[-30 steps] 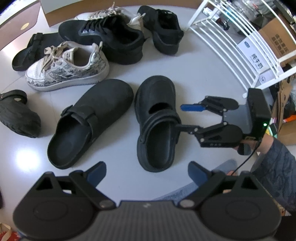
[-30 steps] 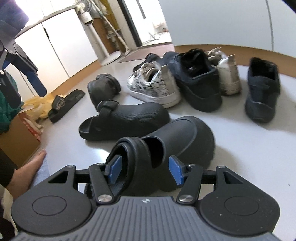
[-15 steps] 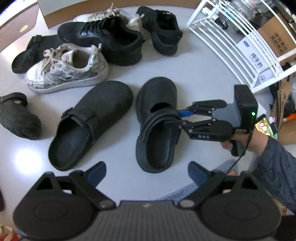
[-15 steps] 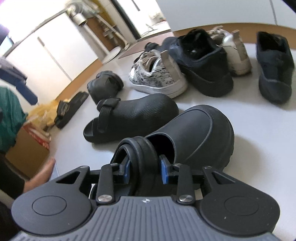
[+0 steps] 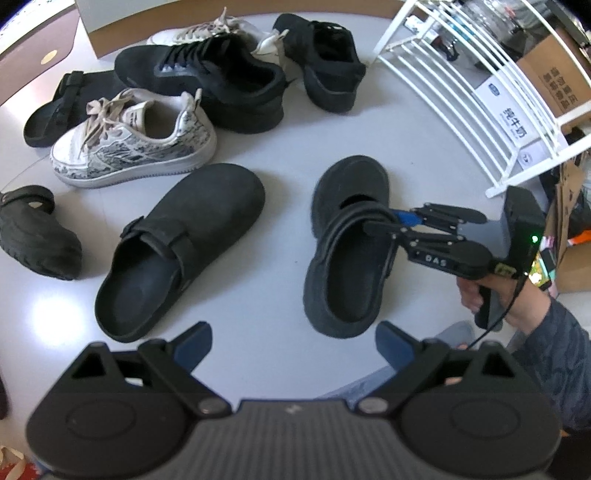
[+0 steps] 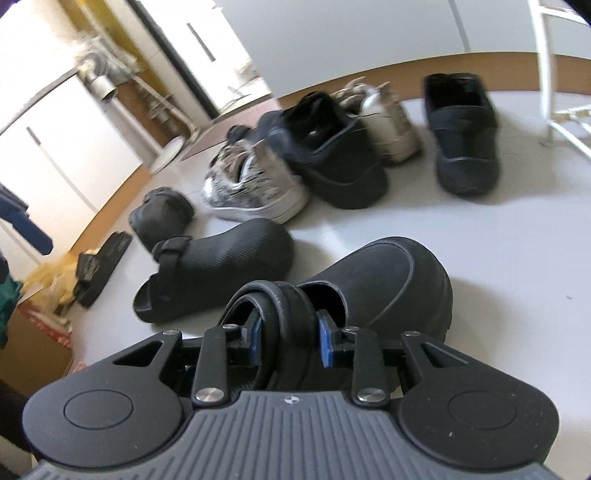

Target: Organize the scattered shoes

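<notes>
A black rubber clog (image 5: pixel 347 251) lies on the pale floor, toe pointing away. My right gripper (image 5: pixel 391 221) comes in from the right and is shut on its folded heel strap (image 6: pixel 280 299). In the right wrist view the blue pads (image 6: pixel 325 341) press on both sides of that strap, with the gripper (image 6: pixel 286 332) low over the heel. A second black clog (image 5: pixel 184 243) lies to its left, a clear gap between them. My left gripper (image 5: pixel 291 339) hangs open above the floor in front of both clogs, holding nothing.
Farther back lie a patterned white sneaker (image 5: pixel 133 147), a black sneaker (image 5: pixel 214 81), a black slip-on (image 5: pixel 325 62), a white sneaker (image 5: pixel 207 29), a black sandal (image 5: pixel 62 107) and a small dark clog (image 5: pixel 33 236). A white wire rack (image 5: pixel 461 85) stands at the right, boxes behind it.
My right gripper moved in over the clog's heel and closed on the strap. The clog then shifted to the right, away from the other clog. The left gripper stayed put.
</notes>
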Motion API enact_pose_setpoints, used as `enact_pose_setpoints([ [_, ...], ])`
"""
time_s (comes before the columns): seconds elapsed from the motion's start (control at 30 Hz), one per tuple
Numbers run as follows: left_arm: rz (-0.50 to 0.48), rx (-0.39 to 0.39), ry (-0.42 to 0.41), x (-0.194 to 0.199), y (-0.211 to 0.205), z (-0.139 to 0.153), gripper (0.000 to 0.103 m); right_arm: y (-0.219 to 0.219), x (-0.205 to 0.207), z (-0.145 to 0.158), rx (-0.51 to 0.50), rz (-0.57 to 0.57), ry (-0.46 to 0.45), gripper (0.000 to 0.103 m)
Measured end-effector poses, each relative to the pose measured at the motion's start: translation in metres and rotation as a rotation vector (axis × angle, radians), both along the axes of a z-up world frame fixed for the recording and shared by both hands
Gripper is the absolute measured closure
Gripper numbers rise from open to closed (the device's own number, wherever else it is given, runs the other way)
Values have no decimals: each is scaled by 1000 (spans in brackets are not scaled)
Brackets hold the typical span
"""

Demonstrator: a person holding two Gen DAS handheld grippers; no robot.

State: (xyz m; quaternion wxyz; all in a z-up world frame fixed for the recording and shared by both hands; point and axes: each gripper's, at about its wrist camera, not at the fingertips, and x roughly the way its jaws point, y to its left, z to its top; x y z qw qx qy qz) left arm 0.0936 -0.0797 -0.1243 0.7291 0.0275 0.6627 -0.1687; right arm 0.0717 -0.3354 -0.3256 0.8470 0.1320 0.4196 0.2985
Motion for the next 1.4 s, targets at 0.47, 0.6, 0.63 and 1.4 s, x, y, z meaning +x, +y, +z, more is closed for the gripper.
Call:
enact_pose_setpoints([
  [0.47, 10, 5, -4, 2, 1, 0, 7, -58, -7, 5, -164, -381, -5, 72],
  [0.6, 17, 8, -2, 3, 2, -2, 7, -66, -10, 5, -180, -492, 26, 73],
  [0.63, 17, 9, -1, 3, 1, -2, 7, -66, -11, 6, -187, -517, 36, 73],
  [1.4, 12, 10, 6, 3, -3, -5, 7, -54, -25, 24, -198, -462, 49, 45],
])
